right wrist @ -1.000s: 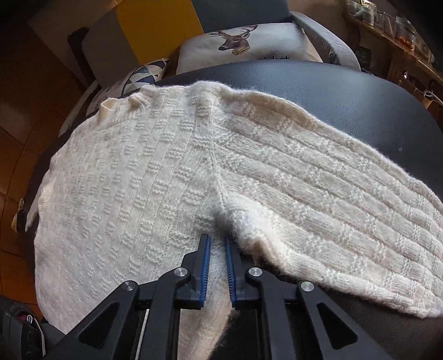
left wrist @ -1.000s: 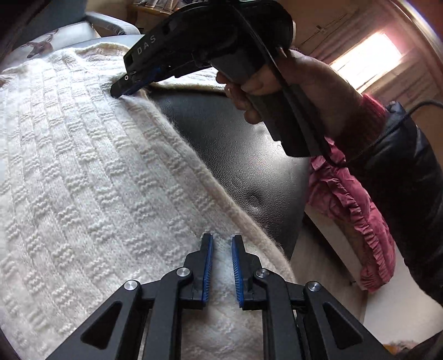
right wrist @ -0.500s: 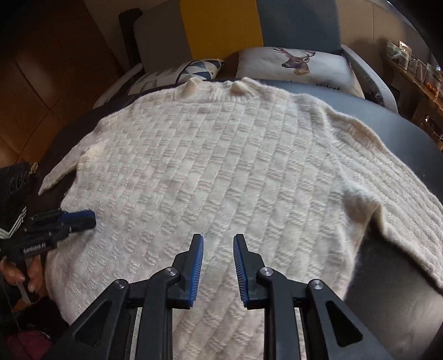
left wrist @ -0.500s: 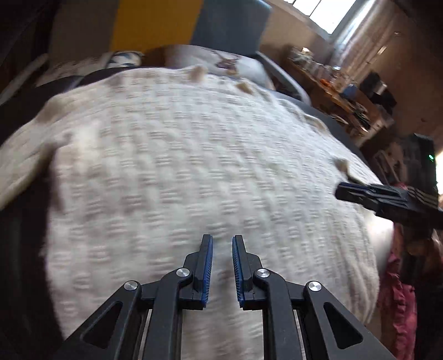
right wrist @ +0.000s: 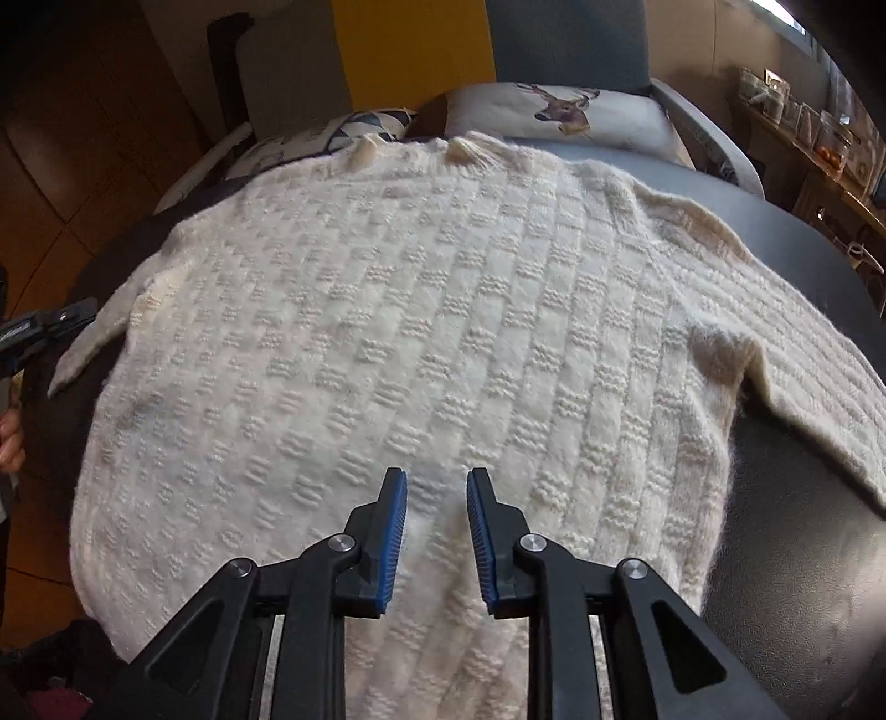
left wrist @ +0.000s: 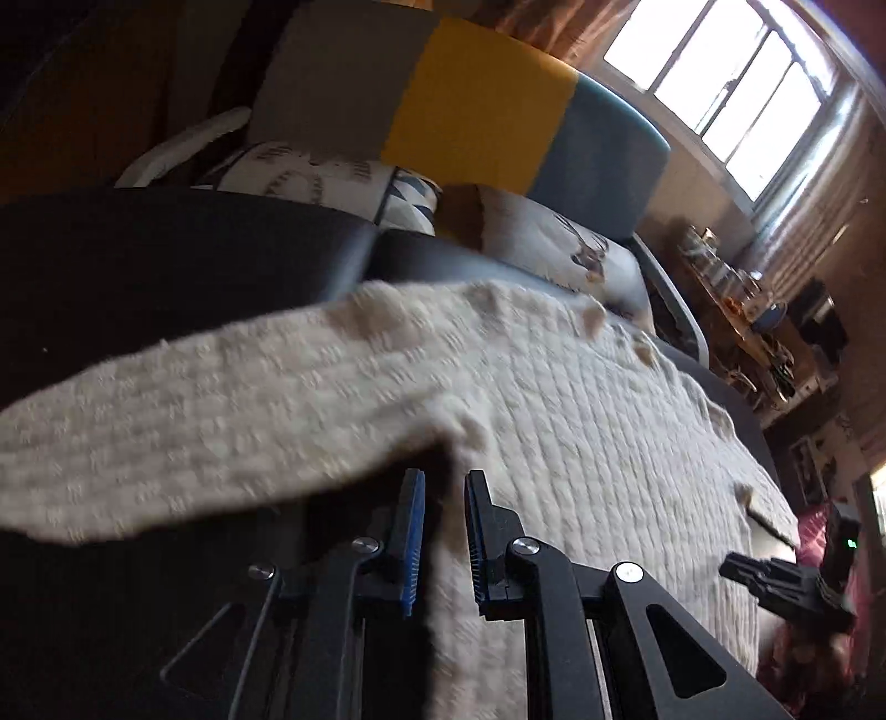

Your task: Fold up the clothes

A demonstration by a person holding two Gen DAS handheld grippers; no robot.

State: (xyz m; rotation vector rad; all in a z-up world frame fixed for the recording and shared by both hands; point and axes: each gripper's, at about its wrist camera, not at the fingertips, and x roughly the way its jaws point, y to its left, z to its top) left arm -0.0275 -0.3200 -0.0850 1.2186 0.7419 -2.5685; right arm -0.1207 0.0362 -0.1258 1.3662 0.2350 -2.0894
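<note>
Both claws are gaping empty: right gripper (right wrist: 436,540) hovering over sweater (right wrist: 387,343), left gripper (left wrist: 443,540) nearing its armpit.

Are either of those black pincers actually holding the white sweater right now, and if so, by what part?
Neither. The right gripper is open above the sweater body. The left gripper is open beside the sleeve, gripping nothing.

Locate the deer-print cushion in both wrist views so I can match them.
Left wrist: deer-print cushion sits upper centre-right, beyond the cream sweater.
Right wrist: deer-print cushion lies top centre, just past the sweater's collar.
Shared landmark: the yellow sofa panel behind it.
</note>
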